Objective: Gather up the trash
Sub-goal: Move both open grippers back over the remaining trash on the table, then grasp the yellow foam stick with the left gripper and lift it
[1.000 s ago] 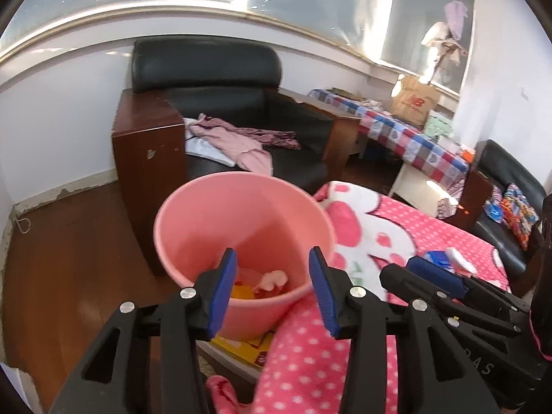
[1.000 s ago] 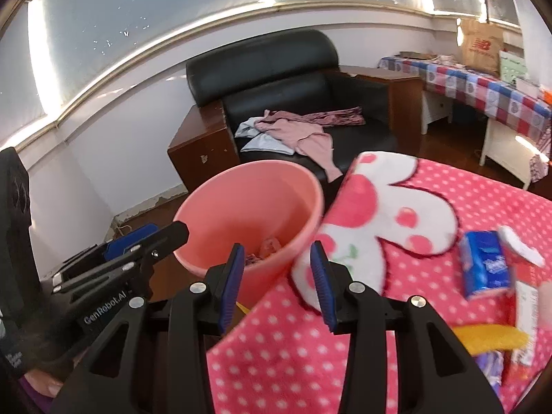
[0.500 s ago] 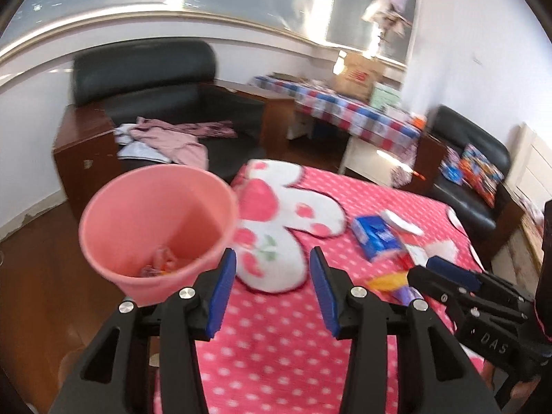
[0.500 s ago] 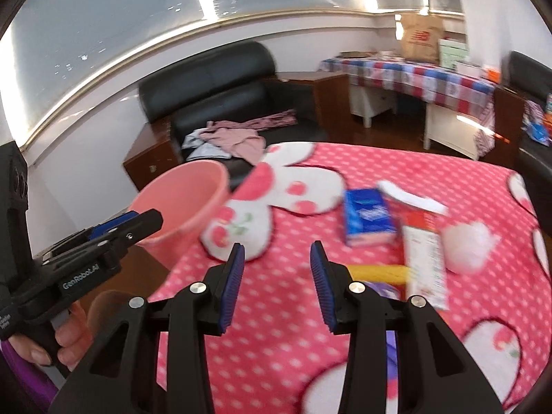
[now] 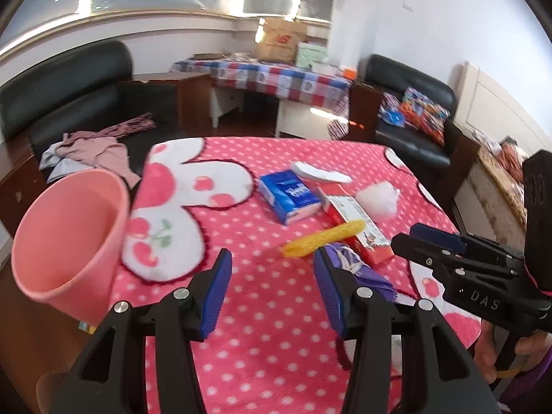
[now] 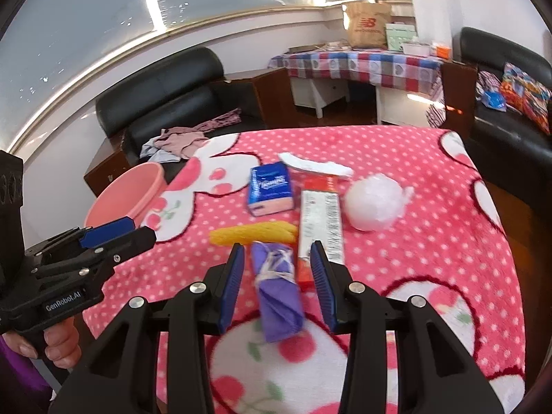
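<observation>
Trash on pink dotted blanket (image 6: 431, 179): purple wrapper (image 6: 277, 289), yellow wrapper (image 6: 253, 233), red-white box (image 6: 321, 220), blue tissue pack (image 6: 270, 189), white wad (image 6: 374, 203), white strip (image 6: 315, 165). Right gripper (image 6: 277, 283) jaws apart, purple wrapper between them, contact unclear. Left gripper (image 5: 270, 291) jaws apart, empty. Pink bucket (image 5: 69, 241) at blanket's left edge, tilted; inside unseen.

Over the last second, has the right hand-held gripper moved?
Yes. The right hand-held gripper swung rightward, away from the pink bin at the table's edge, and now frames the purple wrapper.
</observation>
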